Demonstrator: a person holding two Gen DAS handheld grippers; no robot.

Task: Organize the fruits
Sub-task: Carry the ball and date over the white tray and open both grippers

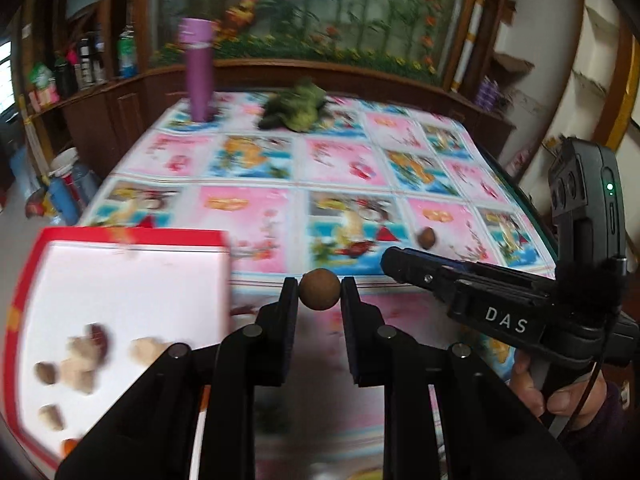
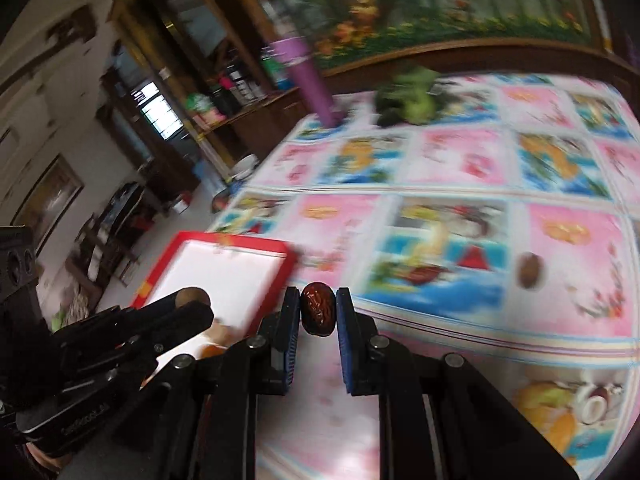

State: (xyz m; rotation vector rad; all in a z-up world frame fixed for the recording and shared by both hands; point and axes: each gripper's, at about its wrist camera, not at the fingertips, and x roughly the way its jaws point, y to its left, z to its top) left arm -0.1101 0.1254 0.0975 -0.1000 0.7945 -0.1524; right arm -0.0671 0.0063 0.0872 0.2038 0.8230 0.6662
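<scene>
My left gripper (image 1: 319, 290) is shut on a round brown longan (image 1: 319, 290), held clear above the table beside the red-rimmed white tray (image 1: 128, 235). My right gripper (image 2: 318, 314) is shut on a wrinkled dark red date (image 2: 318, 314), also lifted off the cloth. The tray (image 2: 236, 240) lies at the table's near left and holds several pale and brown fruit pieces (image 1: 82, 364). One more brown longan (image 1: 426, 237) rests on the pink tablecloth to the right, seen too in the right wrist view as a blurred brown longan (image 2: 530, 270). The other gripper's body shows in each view.
A tall purple cylinder (image 1: 198, 70) and a green leafy bundle (image 1: 298, 106) stand at the table's far side. The flowered tablecloth (image 1: 260, 168) covers the table. Wooden shelving with bottles (image 1: 86, 60) lines the left wall; a hand (image 1: 560, 392) grips the right tool.
</scene>
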